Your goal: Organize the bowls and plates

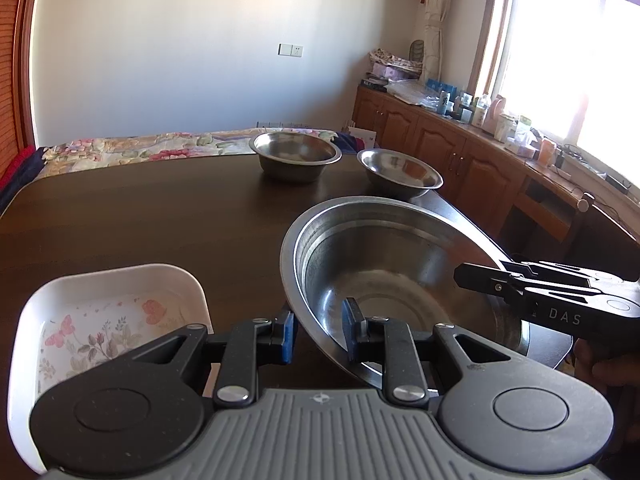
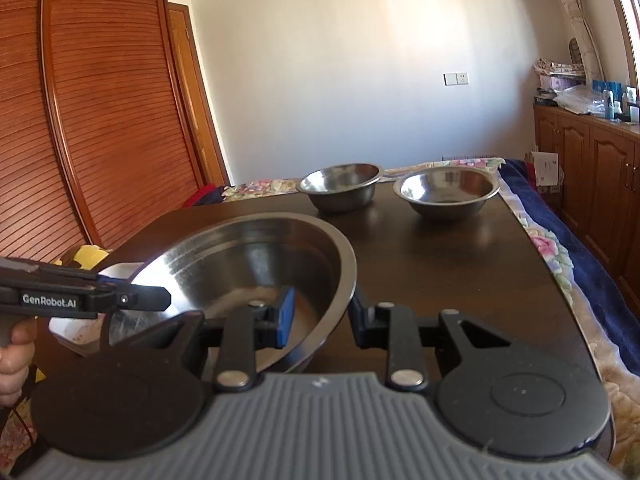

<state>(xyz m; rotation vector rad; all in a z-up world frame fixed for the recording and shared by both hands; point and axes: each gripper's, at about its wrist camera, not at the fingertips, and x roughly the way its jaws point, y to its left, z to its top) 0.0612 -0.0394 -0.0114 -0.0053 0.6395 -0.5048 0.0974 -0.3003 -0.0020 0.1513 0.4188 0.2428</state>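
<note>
Left tongs [image 1: 318, 334]: jaws narrowed around the near-left rim of the large steel basin [image 1: 400, 276], one blue pad inside the wall, the other outside. The rim sits between the pads; whether both pads press on it cannot be told.

Right tongs [image 2: 322, 320]: same arrangement on the opposite rim of the large steel basin [image 2: 256, 264], one pad inside, one outside, jaws narrowed to a small gap. Firm contact cannot be confirmed here either.

The basin is tilted, over the near right portion of the dark bench [image 1: 160, 216].

A white floral dish [image 1: 116, 320] lies at the near left corner of the bench, just beside the basin.

Two smaller steel bowls stand along the far edge: the left bowl [image 1: 295, 156] toward the middle, the right bowl [image 1: 400, 172] at the far right corner, near each other but apart.

A hand [image 2: 16, 356] grips the left tool's handle.
</note>
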